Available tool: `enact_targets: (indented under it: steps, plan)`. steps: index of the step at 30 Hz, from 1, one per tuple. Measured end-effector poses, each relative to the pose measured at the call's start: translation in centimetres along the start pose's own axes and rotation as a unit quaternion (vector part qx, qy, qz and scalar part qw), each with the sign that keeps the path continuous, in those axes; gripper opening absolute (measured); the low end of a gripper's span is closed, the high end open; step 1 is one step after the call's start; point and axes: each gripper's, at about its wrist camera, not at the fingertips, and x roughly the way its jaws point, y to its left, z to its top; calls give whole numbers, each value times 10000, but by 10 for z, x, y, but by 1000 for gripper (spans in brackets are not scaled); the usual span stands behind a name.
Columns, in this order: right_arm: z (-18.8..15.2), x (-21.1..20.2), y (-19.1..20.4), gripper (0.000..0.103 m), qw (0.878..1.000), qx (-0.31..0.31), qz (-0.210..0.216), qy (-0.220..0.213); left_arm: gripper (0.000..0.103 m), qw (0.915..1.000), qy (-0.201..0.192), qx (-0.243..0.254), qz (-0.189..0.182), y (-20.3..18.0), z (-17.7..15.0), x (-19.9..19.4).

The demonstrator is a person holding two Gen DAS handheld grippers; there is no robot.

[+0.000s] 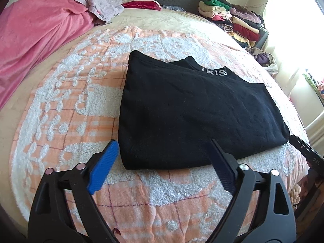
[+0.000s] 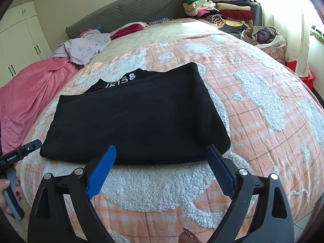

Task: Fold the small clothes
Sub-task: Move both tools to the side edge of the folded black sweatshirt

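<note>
While both tongs hang apart with nothing between them, the black top [image 1: 192,111] lies folded flat on the bedspread [image 1: 81,105], dead centre of the bed.

Left tongs [image 1: 162,151] sit at the fold's 6 o'clock edge, pads clear of the cloth. Right tongs [image 2: 160,156] likewise at its near edge, empty.

Risks, as I judge them:
- Near fold edge is thick and soft. A shallow pinch probably grabs only the top layer, and lifting that peels the fold open.
- Fleecy bedspread tufts sit right under the edge; a low approach could snag bedspread along with the top.
- Collar with white lettering [image 2: 121,80] pokes out at 12 o'clock, so another fold may come out lopsided.

Containers: a pale bag [image 2: 263,37] at 2 o'clock off the bed holds purple cloth; what else is in it, I can't tell. Folded pile [image 2: 220,10] at 1 o'clock stands loose, in no container.
</note>
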Motion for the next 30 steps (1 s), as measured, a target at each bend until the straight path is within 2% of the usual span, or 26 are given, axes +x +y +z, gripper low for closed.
enact_targets:
  steps: [8,30]
  plan:
    - [1,-10,15,97,9997,-209,51,-79,93,9999,-87,-42,117,4,1,-10]
    - [20,-11,95,97,9917,-1125,598,-190,93,9982,-318,-303,399,29,15,-28]
